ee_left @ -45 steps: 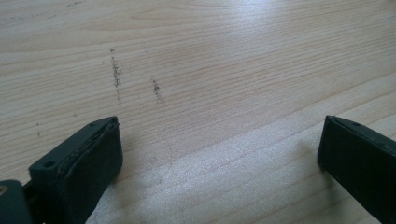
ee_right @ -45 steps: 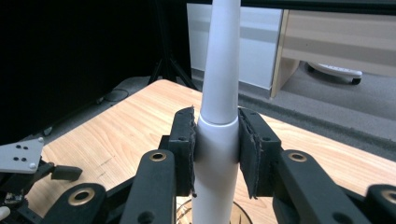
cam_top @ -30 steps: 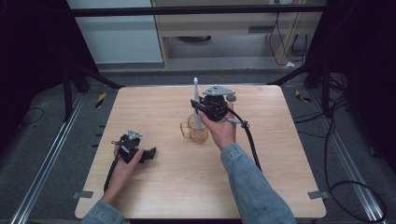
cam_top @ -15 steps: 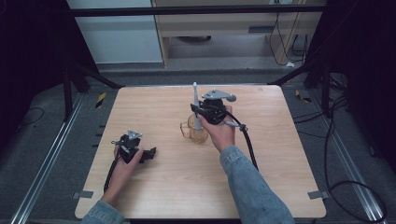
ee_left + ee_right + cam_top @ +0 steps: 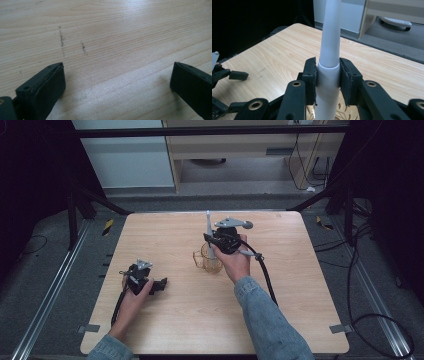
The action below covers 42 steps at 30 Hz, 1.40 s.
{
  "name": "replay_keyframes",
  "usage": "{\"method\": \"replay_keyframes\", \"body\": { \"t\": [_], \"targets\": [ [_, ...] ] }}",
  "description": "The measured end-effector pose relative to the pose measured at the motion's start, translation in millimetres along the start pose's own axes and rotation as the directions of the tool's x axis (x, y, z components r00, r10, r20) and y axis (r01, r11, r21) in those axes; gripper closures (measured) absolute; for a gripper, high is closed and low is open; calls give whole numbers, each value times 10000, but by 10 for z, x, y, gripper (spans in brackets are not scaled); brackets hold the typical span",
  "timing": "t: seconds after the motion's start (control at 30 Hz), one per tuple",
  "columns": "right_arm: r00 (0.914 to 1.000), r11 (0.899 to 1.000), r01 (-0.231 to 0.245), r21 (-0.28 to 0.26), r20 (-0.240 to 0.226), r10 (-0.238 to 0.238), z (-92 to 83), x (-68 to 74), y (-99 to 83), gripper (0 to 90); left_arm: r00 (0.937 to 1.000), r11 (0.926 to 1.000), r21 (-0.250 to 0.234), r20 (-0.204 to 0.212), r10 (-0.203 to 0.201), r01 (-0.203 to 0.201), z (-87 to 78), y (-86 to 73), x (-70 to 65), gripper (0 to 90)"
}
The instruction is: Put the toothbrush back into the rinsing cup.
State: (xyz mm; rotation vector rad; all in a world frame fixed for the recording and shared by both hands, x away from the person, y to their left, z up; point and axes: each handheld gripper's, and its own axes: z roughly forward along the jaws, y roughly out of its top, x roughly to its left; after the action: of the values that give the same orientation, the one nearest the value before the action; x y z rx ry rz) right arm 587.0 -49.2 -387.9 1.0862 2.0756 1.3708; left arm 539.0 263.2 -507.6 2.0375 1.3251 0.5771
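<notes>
Right tool point(image 5: 327, 80) clamped on upright white toothbrush handle point(image 5: 329, 47) over amber glass cup point(image 5: 210, 260): keep it vertical, lower slowly; left tool point(image 5: 117, 85) wide, idle on tabletop point(image 5: 300, 285).

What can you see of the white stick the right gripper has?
The white stick is a smooth, matte, plastic-looking rod in two sections: a wider lower barrel and a narrower, tapering upper part, meeting at a step. It stands upright, clamped at that step by the right gripper. Its lower end goes down into the amber glass cup on the table; the tip is hidden.
</notes>
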Motion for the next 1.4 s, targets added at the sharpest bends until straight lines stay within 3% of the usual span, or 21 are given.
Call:
{"method": "replay_keyframes", "body": {
  "t": [0.83, 1.4],
  "targets": [
    [10000, 9991, -85, 405, -40, 87, 93, -33, -72, 683, 10000, 10000, -17, 10, -3, 3, 1, -1, 0, 0],
    [9980, 9957, -621, 692, -35, 625, 131, -111, -140, 681, 10000, 10000, 4, 4, 5, -5, 0, 0, 1, 0]
  ]
}}
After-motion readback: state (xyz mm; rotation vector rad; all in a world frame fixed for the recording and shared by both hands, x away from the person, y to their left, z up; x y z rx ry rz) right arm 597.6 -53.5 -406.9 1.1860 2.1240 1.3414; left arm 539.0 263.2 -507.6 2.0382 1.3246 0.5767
